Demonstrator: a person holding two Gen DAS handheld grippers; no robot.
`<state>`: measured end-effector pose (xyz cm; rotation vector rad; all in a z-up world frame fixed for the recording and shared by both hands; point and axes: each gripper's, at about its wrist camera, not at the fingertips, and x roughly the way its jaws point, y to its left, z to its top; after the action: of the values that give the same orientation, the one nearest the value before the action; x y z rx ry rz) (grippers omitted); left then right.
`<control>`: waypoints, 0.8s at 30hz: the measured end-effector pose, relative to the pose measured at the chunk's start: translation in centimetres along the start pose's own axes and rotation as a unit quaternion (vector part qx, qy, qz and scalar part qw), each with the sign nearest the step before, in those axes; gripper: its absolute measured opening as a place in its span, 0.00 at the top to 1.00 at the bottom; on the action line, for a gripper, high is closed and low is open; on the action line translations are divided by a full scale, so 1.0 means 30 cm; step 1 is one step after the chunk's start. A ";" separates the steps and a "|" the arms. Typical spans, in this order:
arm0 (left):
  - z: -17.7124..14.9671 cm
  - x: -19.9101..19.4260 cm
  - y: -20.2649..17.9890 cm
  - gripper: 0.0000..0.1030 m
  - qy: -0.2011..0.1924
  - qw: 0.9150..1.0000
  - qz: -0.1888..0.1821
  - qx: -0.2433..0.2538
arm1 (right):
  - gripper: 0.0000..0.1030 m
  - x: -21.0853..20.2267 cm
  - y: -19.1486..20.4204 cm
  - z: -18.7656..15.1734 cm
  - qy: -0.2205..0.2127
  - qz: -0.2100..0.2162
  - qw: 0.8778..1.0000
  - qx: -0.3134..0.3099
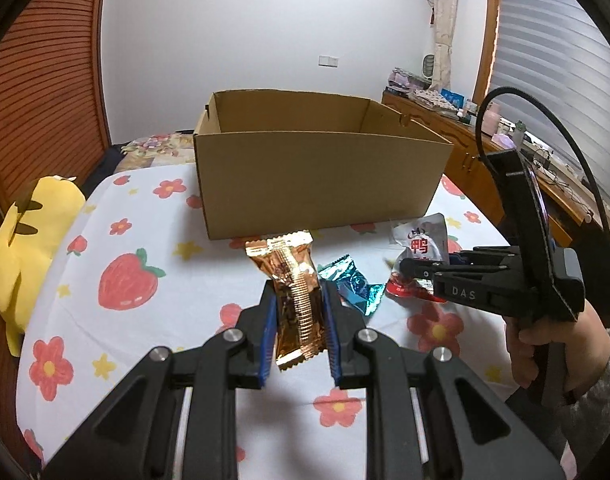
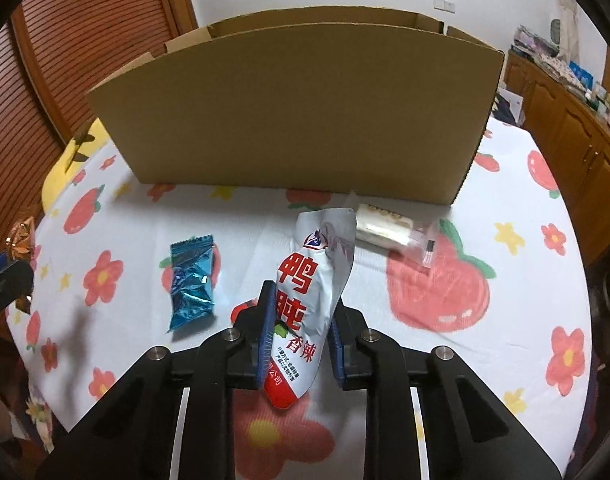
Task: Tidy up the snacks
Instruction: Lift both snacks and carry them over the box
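Observation:
My left gripper (image 1: 298, 300) is shut on a gold foil snack packet (image 1: 295, 292) and holds it upright above the cloth, in front of the open cardboard box (image 1: 317, 184). My right gripper (image 2: 303, 304) is shut on a silver and red duck snack pouch (image 2: 313, 304), lifted off the cloth; the pouch also shows in the left wrist view (image 1: 419, 248). A blue foil candy packet (image 2: 192, 280) lies on the cloth to the left of it, and shows in the left wrist view (image 1: 355, 282). A clear-wrapped white snack (image 2: 389, 228) lies near the box (image 2: 297, 112).
The flower and strawberry print cloth (image 2: 445, 292) covers the surface. A yellow plush toy (image 1: 29, 248) sits at the left edge. A wooden cabinet (image 2: 577, 128) with clutter stands on the right. A wooden wardrobe (image 1: 37, 80) is on the left.

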<state>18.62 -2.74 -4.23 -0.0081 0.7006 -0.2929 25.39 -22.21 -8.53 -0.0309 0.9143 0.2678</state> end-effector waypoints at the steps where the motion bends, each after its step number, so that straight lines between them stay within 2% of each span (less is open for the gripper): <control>1: 0.001 -0.002 -0.001 0.82 -0.001 1.000 0.000 0.000 | 0.80 -0.002 0.002 -0.001 -0.001 0.000 1.000 -0.002; 17: 0.097 0.042 -0.024 0.82 -0.018 1.000 -0.012 0.011 | 0.79 -0.237 -0.011 0.062 -0.094 0.037 0.995 -0.008; 24: 0.157 0.078 -0.036 0.82 -0.018 1.000 -0.008 0.020 | 0.79 -0.294 -0.015 0.111 -0.118 0.057 0.991 -0.007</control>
<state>23.03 -4.83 -1.99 0.0184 0.6589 -0.3220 22.97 -24.09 0.39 0.0389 0.6797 0.3761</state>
